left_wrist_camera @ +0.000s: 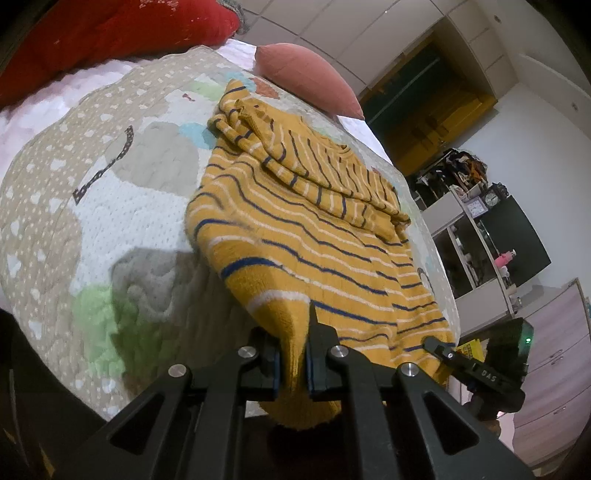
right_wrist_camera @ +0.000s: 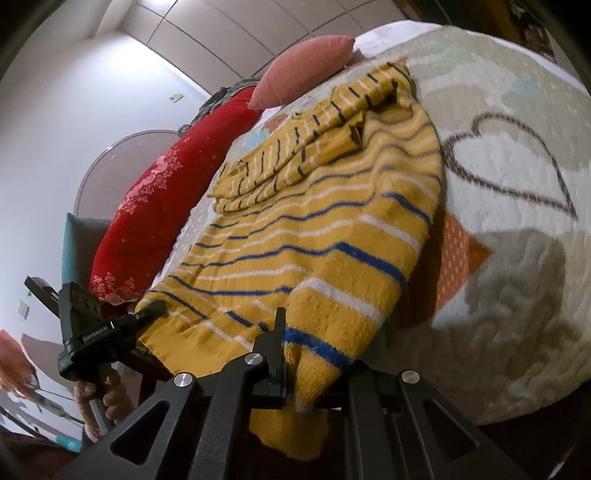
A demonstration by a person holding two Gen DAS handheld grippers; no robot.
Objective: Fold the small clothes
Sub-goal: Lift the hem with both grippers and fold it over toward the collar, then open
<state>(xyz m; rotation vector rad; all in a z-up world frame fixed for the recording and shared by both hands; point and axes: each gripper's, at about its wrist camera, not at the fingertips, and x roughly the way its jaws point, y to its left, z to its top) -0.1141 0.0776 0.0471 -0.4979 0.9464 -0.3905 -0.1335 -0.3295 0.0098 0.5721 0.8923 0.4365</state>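
Patterned quilt point(left_wrist_camera: 110, 206) covers the bed; red pillow point(left_wrist_camera: 110, 33) and pink cushion point(left_wrist_camera: 306, 77) lie at its far end. Yellow striped sweater point(left_wrist_camera: 295, 229) lies on the quilt, sleeves folded across its chest, hem lifted at the near edge. Left gripper point(left_wrist_camera: 291, 354) clamped on one hem corner; right gripper point(right_wrist_camera: 295, 354) clamped on the other.

Fuzzy knit sweater point(left_wrist_camera: 303, 236), quilted cloth bedspread point(left_wrist_camera: 110, 184)

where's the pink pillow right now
The pink pillow lies at the far end of the bed, beyond the sweater's folded sleeves, next to the red pillow; top centre in both views.
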